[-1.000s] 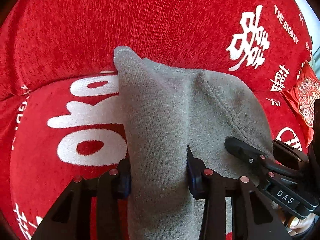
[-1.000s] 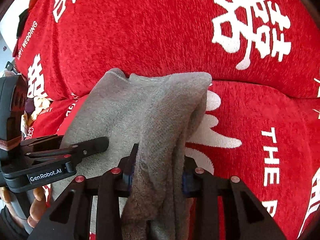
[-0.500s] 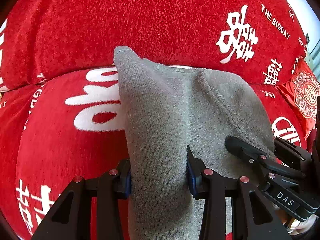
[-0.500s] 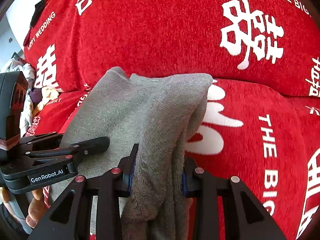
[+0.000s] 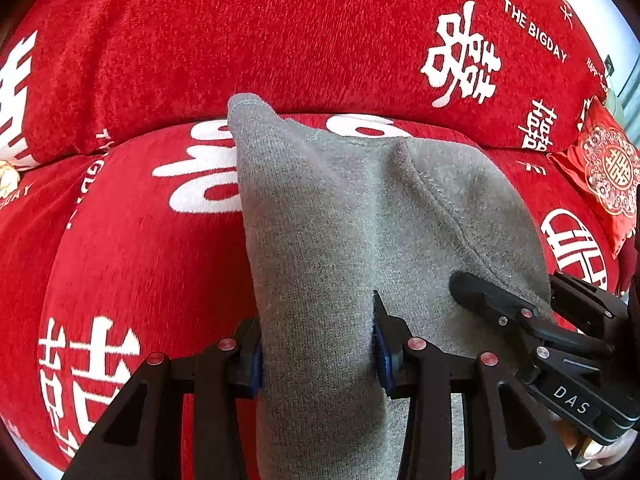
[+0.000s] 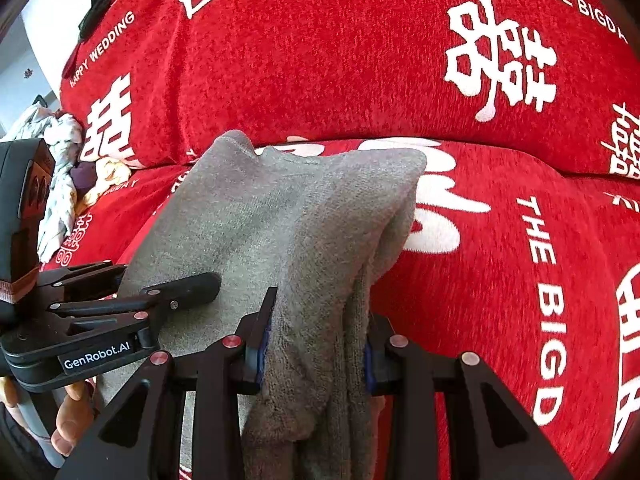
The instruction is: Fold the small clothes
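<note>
Grey knit garment (image 5: 320, 240), bunched, seamed, draped over red sofa (image 5: 280, 40)

Fuzzy grey knit garment (image 5: 340, 240), red chenille cover (image 5: 280, 40)

there is one grey garment (image 5: 320, 240) and there are two grippers, the left gripper (image 5: 318, 354) and the right gripper (image 6: 316, 350). under them is one red sofa cover (image 5: 280, 40) with white print, and one small red embroidered cushion (image 5: 608, 176) at the side. one heap of light clothes (image 6: 60, 184) lies at the far left.
</note>
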A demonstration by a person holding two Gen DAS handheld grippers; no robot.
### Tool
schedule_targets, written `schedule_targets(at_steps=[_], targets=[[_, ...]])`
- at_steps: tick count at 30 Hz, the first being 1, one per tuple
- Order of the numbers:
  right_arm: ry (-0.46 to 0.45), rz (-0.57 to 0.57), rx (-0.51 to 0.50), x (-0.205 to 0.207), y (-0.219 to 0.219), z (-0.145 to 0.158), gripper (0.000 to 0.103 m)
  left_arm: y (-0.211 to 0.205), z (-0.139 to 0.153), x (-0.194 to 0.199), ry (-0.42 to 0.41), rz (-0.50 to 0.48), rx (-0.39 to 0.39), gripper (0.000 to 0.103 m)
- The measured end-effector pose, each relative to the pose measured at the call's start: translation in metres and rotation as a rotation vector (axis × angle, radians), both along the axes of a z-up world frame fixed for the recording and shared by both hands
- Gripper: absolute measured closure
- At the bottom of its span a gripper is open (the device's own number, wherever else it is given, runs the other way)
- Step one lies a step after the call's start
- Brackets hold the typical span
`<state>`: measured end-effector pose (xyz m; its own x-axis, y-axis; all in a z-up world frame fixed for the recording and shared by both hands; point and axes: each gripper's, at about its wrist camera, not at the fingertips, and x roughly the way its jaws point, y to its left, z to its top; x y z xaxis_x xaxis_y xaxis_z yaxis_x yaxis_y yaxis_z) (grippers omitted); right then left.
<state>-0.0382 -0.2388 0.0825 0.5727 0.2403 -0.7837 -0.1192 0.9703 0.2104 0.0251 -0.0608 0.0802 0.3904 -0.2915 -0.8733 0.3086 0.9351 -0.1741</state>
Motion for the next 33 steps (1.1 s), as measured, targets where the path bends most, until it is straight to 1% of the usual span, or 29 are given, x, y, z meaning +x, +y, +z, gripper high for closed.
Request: schedule_targets(at_steps=[15, 26, 33], targets=[[-0.032, 0.007, -0.039, -0.047, 0.019, 0.001, 0.066, 0.007, -0.002, -0.050, -0.051, -0.007, 0.037, 0.059], [-0.059, 0.014, -0.037, -0.078, 0.027, -0.002, 0.066, 0.014, -0.004, -0.083, -0.077, -0.007, 0.048, 0.059], [-0.076, 0.012, -0.025, -0.097, 0.031, -0.010, 0.066, 0.019, -0.008, -0.098, -0.089, -0.002, 0.045, 0.059]])
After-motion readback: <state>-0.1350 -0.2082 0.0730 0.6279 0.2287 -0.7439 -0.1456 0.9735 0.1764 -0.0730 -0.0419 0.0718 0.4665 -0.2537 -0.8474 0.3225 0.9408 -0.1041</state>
